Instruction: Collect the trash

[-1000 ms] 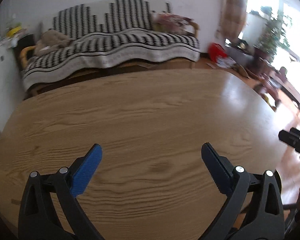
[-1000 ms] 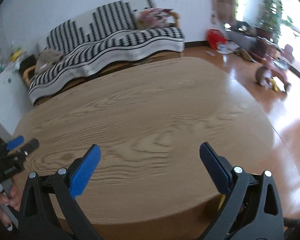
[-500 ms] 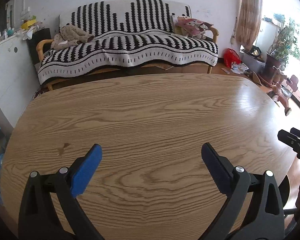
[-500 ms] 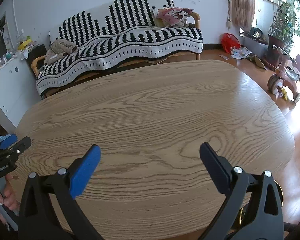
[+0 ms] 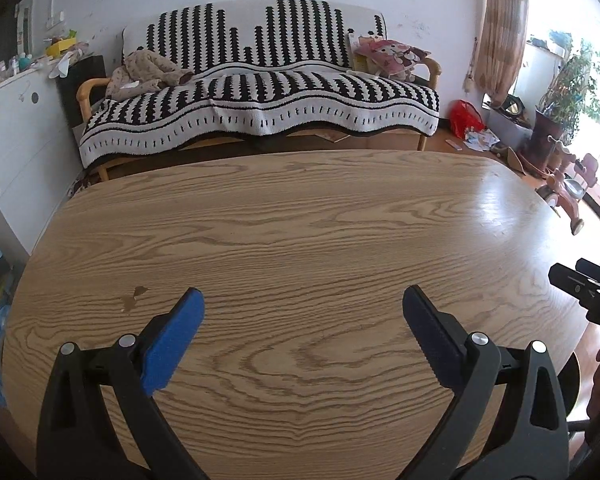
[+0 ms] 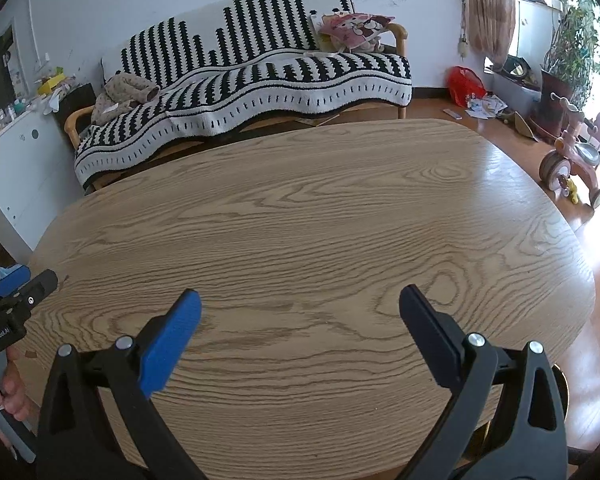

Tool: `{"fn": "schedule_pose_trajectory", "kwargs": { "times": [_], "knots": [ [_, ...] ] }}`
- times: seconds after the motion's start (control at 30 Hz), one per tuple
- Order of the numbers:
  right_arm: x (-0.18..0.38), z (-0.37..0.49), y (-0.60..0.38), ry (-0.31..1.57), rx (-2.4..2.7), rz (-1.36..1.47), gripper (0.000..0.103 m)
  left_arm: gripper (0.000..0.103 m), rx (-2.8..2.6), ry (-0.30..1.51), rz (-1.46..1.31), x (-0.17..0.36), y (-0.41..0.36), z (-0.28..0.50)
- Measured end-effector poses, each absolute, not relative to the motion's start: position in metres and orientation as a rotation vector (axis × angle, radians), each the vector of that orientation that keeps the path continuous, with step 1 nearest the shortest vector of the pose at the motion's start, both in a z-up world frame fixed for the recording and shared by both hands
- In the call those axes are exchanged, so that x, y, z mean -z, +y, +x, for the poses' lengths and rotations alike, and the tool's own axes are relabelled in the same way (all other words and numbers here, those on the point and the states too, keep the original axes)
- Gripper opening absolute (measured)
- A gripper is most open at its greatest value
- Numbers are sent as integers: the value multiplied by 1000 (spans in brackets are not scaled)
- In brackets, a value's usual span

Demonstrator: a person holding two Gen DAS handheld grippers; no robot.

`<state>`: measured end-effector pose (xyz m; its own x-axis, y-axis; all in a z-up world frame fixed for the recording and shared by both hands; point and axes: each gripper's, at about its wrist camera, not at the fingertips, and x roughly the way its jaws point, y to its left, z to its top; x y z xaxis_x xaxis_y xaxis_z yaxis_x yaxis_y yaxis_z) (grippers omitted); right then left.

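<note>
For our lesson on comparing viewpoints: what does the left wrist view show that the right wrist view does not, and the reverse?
Only the left wrist view shows a small stain on the wooden table and the right tool's tip at its right edge.

Only the right wrist view shows the left tool's tip at its left edge, with the hand that grips it.

Both show their own tool open above the bare tabletop, left tool and right tool, plus the striped sofa, the red bag and the tricycle on the floor.

White lettering reading "GenRobot.AI" runs along the black plastic body of the left gripper (image 6: 16, 294), seen from the right wrist
</note>
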<state>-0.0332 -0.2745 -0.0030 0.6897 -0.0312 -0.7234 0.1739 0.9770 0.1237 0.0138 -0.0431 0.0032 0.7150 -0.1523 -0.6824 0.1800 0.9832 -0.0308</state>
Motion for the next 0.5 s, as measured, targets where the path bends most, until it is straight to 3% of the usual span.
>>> {"fn": "schedule_pose_trajectory", "kwargs": {
  "times": [0.5],
  "knots": [
    [1,-36,-277,798,117,186,96,96,185,755,41,-2,-43,13]
  ]
}}
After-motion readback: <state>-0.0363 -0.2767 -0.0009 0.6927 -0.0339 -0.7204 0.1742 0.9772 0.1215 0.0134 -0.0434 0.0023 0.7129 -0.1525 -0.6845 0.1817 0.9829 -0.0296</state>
